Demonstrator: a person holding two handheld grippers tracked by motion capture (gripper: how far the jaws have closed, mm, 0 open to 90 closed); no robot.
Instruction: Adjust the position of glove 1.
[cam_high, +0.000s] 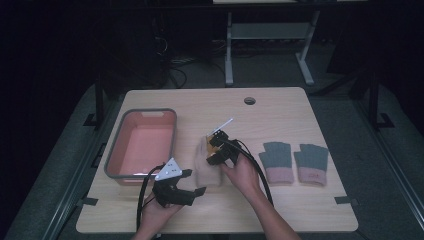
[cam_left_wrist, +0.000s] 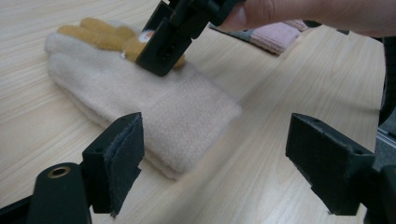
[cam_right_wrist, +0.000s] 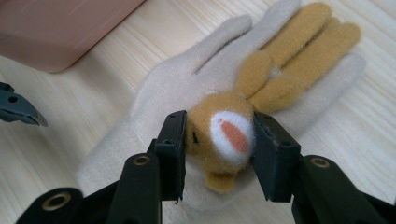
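We see a wooden tabletop (cam_high: 280, 107) carrying a pink bin (cam_high: 142, 143) at left and a grey-and-pink pair of fingerless gloves (cam_high: 296, 161) at right. Between them lies a cream glove (cam_right_wrist: 187, 88) bearing a tan plush rabbit (cam_right_wrist: 224, 133). Our right gripper (cam_right_wrist: 217, 156) has its fingers closed on the rabbit's head. Our left gripper (cam_left_wrist: 215, 172) hovers by the cuff, fingers spread wide, holding nothing.
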